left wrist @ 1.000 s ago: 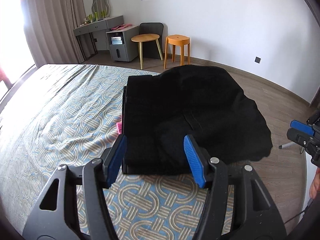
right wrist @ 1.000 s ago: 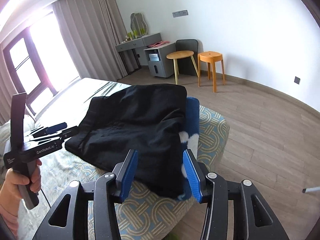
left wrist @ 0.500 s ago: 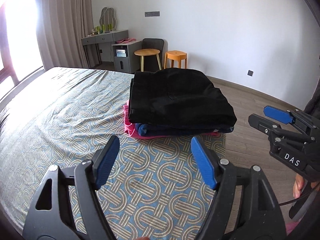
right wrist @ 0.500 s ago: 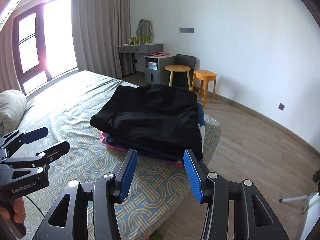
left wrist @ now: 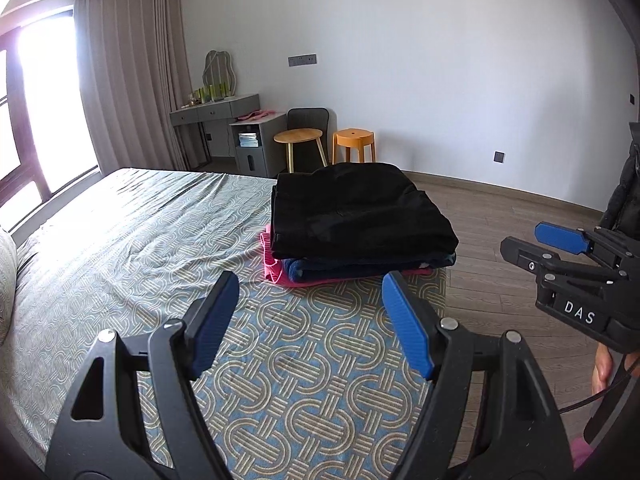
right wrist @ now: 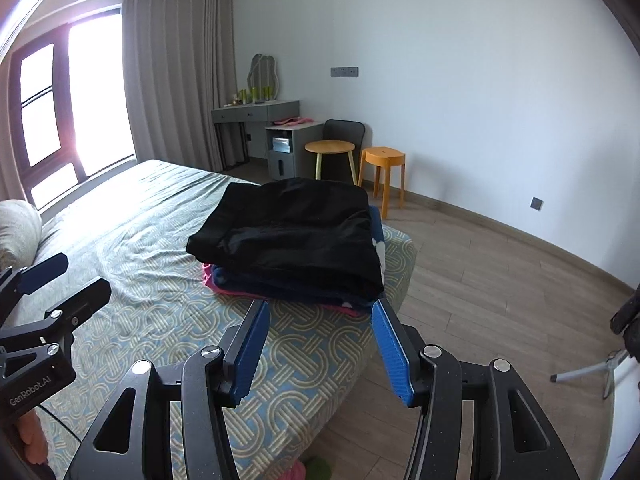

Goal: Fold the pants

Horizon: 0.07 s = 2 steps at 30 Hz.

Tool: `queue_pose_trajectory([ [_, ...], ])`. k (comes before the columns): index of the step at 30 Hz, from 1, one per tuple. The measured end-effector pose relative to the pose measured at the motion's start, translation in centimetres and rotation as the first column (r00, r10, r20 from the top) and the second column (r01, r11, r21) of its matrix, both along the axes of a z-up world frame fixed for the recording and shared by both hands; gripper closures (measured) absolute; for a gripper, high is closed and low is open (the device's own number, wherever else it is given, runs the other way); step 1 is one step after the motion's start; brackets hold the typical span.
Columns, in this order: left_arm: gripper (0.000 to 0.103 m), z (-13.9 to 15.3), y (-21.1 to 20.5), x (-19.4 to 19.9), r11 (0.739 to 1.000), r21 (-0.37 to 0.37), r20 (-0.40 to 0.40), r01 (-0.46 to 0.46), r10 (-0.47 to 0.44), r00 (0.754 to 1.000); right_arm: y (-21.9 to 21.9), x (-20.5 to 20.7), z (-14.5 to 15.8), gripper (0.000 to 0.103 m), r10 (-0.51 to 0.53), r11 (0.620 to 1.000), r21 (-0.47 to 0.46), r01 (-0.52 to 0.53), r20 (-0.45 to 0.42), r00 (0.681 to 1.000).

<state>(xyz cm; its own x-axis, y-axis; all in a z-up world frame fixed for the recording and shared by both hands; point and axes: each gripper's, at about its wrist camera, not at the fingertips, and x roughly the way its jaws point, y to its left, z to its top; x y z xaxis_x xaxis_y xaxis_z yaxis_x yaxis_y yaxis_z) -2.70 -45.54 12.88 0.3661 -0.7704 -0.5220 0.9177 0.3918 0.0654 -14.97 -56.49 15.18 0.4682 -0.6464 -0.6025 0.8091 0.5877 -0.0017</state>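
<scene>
Patterned bed point(left wrist: 132, 248) across most of both views. Folded black pants point(left wrist: 356, 212) topping a stack near the bed's far corner, over a navy layer point(left wrist: 360, 269) and a pink one point(left wrist: 271, 266). Left tool point(left wrist: 310, 320) spread wide, empty, well short of the stack. Right tool point(right wrist: 320, 350) likewise wide, gripping nothing.

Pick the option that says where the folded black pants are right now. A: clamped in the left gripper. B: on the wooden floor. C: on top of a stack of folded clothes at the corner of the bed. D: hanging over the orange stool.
C: the black pants lie folded atop a navy item and a pink item on the bed; both grippers hang open and apart from them.
</scene>
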Motion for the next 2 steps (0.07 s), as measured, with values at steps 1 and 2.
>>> queue_pose_trajectory([
  [1, 0.028, 0.03, 0.13, -0.06, 1.000, -0.001, 0.000, 0.002, -0.002, 1.000, 0.12, -0.17, 0.08, 0.048, -0.003, 1.000, 0.000, 0.003, 0.002, 1.000],
  [2, 0.028, 0.10, 0.29, -0.16, 1.000, -0.002, 0.001, 0.005, -0.005, 1.000, 0.25, -0.32, 0.21, 0.048, -0.007, 1.000, -0.002, 0.007, 0.004, 1.000],
])
